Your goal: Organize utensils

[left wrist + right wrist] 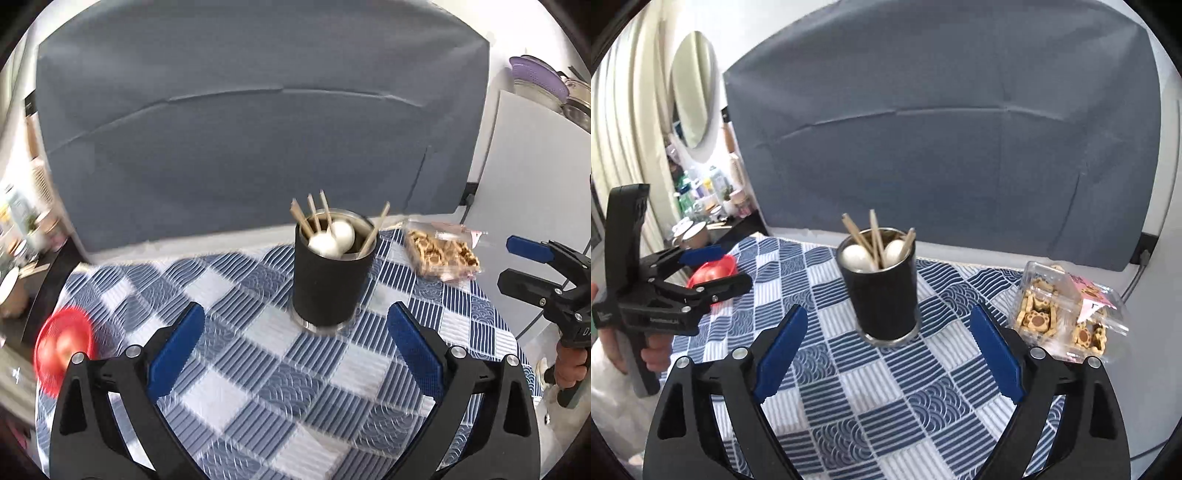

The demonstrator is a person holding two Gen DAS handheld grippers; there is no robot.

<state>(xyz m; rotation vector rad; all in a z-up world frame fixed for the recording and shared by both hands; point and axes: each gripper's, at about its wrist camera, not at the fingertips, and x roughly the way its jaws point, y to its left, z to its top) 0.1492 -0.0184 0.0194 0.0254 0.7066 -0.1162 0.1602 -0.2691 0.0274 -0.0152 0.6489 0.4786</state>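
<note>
Left wrist: chopsticks (314, 218) upright (fanned) in cup (328, 280)

Bare table (886, 406) in front of the cup (884, 291) is open; cookie box (1071, 314) crowds right, red bowl (714, 273) left, grey board (942, 147) blocks behind.

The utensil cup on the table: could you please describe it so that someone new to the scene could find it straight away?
Start at the blue-and-white checked tablecloth in front of the grey backdrop. Near its middle stands a tall black cup with a metal rim. Unlike the clear box of biscuits on one side and the red bowl on the other, it holds wooden chopsticks and two white spoons.
</note>
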